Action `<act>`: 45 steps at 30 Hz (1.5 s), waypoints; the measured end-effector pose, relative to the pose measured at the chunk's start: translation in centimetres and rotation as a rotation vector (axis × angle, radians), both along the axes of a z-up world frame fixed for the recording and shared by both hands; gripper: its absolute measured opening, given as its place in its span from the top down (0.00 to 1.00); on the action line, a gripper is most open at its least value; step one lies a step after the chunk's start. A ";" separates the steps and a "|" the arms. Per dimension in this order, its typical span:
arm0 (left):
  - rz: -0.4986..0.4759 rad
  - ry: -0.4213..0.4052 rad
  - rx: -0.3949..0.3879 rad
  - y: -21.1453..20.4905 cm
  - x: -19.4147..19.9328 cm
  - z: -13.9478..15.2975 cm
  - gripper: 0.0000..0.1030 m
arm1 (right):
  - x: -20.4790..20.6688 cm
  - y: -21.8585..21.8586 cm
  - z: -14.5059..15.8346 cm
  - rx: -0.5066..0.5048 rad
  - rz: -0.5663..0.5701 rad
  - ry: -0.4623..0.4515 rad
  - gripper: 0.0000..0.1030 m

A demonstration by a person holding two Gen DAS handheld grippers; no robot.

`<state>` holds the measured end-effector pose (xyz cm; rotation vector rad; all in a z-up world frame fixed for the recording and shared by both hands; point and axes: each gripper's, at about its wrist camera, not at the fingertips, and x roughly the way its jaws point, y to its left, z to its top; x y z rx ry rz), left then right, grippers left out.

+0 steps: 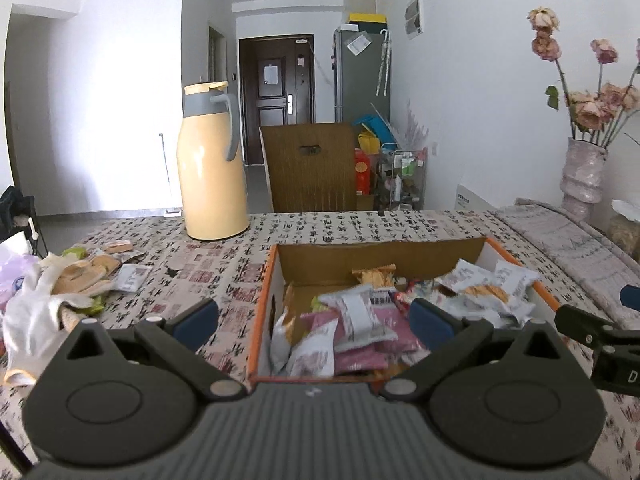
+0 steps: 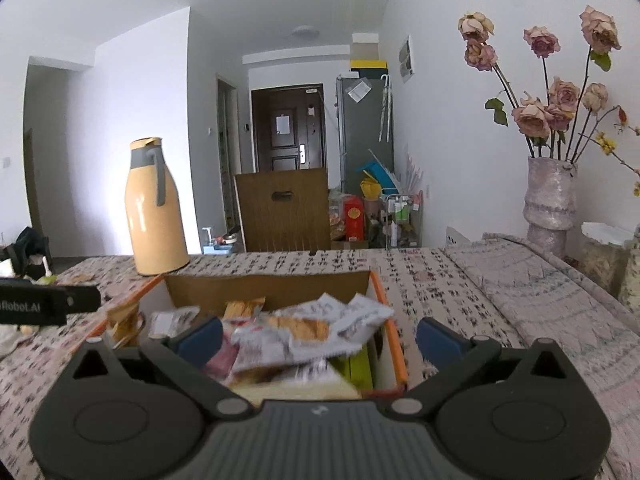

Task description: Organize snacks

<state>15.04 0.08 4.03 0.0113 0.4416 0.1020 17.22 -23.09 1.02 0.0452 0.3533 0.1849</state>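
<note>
**Mei:** Left wrist view first, biggest thing down. What carries it all?

**Jun:** The long table under a calligraphy-print cloth (image 1: pixel 320 228). On it stands the open cardboard box with orange edges (image 1: pixel 262 300), and that is where most of the task's things are: a loose heap of foil and plastic snack packets (image 1: pixel 360 320), white, pink and orange. A few more flat snack packets (image 1: pixel 116 264) lie well apart on the cloth at the left, beside a crumpled white cloth (image 1: pixel 36 308), in front of the tall cream-yellow thermos jug with a grey handle (image 1: pixel 212 168).

**Mei:** And the claws?

**Jun:** The left gripper (image 1: pixel 316 322) has its blue pads spread wide, nothing between them, poised over the box's near left corner. The right gripper (image 2: pixel 320 338) is equally wide and empty, over the box's right side, one pad outside the orange wall.

**Mei:** How will the packets handle?

**Jun:** Light, I'd judge, soft and crinkly, with slick film that may slide between pads. The puffed ones likely hold brittle crackers, so squeezing the middle risks crushing them. The crimped end seam of the white-grey wrapper with an orange picture (image 2: pixel 320 322), lying on top, looks the safest hold: flat, stiffer, nothing breakable beneath it.

**Mei:** Anything uncertain?

**Jun:** The heap is blurred; I cannot tell which packets overlap which underneath.
</note>
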 end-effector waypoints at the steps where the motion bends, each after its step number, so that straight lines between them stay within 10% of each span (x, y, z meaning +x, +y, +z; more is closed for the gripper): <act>1: -0.003 -0.001 -0.001 0.1 -0.7 0.0 0.00 | -0.7 -0.1 0.0 0.000 0.003 0.003 0.00; 18: -0.048 0.107 -0.021 1.4 -8.7 -3.8 0.00 | -9.8 -0.3 -3.1 -0.036 0.045 0.118 0.00; 45: -0.087 0.187 -0.020 1.2 -11.4 -6.5 0.00 | -11.6 -0.8 -4.8 -0.029 0.043 0.194 0.00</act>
